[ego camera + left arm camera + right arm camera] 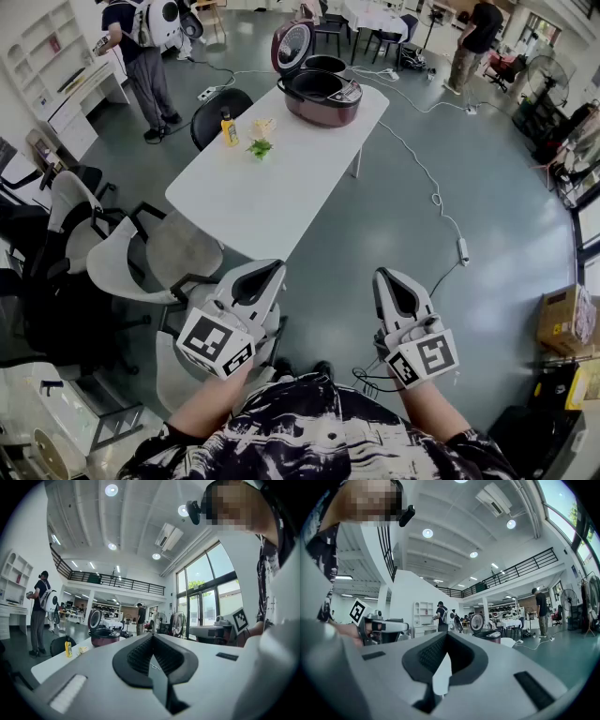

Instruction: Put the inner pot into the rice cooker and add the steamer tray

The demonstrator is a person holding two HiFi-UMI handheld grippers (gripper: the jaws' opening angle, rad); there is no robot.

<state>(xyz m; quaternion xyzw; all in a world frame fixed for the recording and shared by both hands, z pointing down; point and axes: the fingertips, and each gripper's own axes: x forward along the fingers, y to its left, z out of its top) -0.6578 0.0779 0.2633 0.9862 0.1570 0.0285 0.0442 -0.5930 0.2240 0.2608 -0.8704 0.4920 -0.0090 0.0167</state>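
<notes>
Two tools, left gripper (269, 272) and right gripper (384, 278), both closed and empty, held level near the body, apparently awaiting approach; rice cooker (319, 94) stands lid-up at far end of the table (253, 202).

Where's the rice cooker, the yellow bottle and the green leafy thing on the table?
rice cooker (330, 108), head view, on its dark red front wall.
yellow bottle (229, 131), head view, on its body.
green leafy thing (260, 147), head view, on its leaves.
</notes>
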